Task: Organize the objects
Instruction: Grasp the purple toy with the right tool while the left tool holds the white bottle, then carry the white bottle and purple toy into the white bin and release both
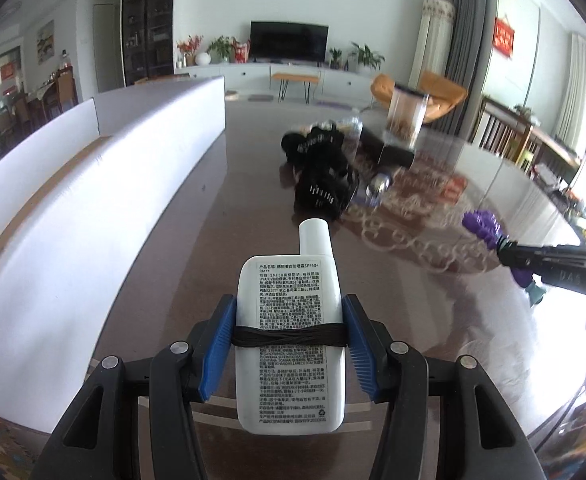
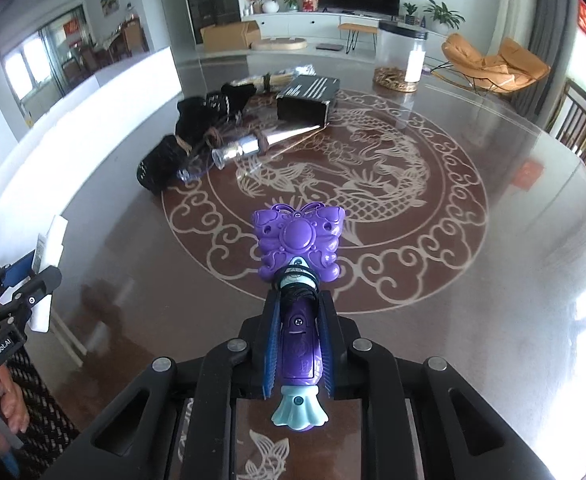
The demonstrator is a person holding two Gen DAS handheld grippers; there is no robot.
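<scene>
Left gripper [image 1: 289, 344] clamped on white bottle [image 1: 291, 344], lower centre, above table [image 1: 253, 200]. Right gripper [image 2: 299, 344] closed on purple wand [image 2: 297, 276], lower centre. Risk: bottle's smooth sides slipping between blue pads if tilted. Obstacles: black bundles [image 2: 197, 132], silver tube [image 2: 261, 142], dark box [image 2: 309, 98], upper left; white box wall [image 1: 93, 200], left.
</scene>
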